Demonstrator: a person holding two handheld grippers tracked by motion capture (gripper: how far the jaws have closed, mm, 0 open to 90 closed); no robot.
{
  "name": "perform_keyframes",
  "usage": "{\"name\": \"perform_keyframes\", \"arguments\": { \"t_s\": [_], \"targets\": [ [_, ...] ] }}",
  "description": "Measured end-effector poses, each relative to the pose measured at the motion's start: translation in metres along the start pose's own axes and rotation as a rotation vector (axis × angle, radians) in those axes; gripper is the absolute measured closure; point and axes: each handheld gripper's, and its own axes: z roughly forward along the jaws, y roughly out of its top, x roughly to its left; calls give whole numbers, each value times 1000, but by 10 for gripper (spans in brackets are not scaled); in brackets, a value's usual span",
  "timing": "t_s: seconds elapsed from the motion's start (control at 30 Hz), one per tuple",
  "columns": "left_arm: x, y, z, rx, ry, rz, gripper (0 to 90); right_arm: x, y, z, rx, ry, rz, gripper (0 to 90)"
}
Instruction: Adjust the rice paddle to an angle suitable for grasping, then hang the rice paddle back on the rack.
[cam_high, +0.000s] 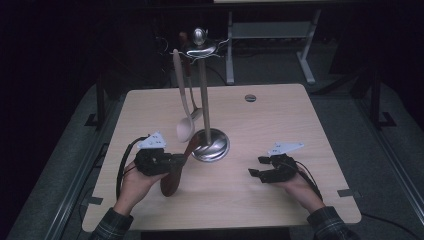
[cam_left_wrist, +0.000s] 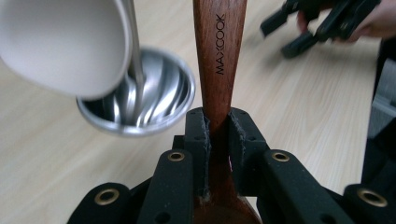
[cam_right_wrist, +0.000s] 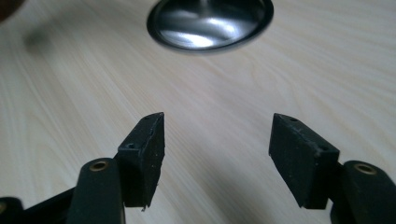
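My left gripper (cam_high: 180, 161) (cam_left_wrist: 217, 130) is shut on the neck of a dark wooden spoon (cam_high: 170, 184) (cam_left_wrist: 219, 56) stamped MAXCOOK. The spoon's handle points toward the metal utensil stand (cam_high: 210, 146) and its bowl lies toward me. A pale spoon (cam_high: 184, 127) (cam_left_wrist: 60, 42) hangs from the stand's top hooks (cam_high: 200, 48), its bowl just above my left gripper. The stand's round base (cam_left_wrist: 140, 100) (cam_right_wrist: 210, 21) sits mid-table. My right gripper (cam_high: 256, 167) (cam_right_wrist: 217, 140) hovers low over bare wood to the right of the base, open with nothing between its pads.
A second utensil (cam_high: 194, 111) hangs behind the pale spoon beside the stand's pole. The light wooden table (cam_high: 280, 115) has a round cable port (cam_high: 250, 97) at the back. In the left gripper view the right gripper (cam_left_wrist: 317, 23) shows far off. Dark floor and desk legs surround the table.
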Motion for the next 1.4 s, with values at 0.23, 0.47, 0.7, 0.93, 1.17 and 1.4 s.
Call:
{"name": "perform_keyframes", "arguments": {
  "t_s": [0.23,0.47,0.7,0.93,1.17,1.4],
  "targets": [
    [-12,5,6,-67,-8,8,787,11,23,-10,-103,43,-8,415],
    [-19,14,19,-103,-14,-22,787,24,51,-17,-208,73,10,457],
    [-24,24,31,-100,37,-39,787,36,74,-20,-284,116,17,470],
    [-27,28,42,-92,60,-41,787,48,92,-17,-334,153,10,475],
    [-39,32,47,-106,90,-11,787,55,100,-5,-352,192,27,491],
    [-46,34,48,-105,109,27,787,58,105,8,-365,219,71,628]
  ]
}}
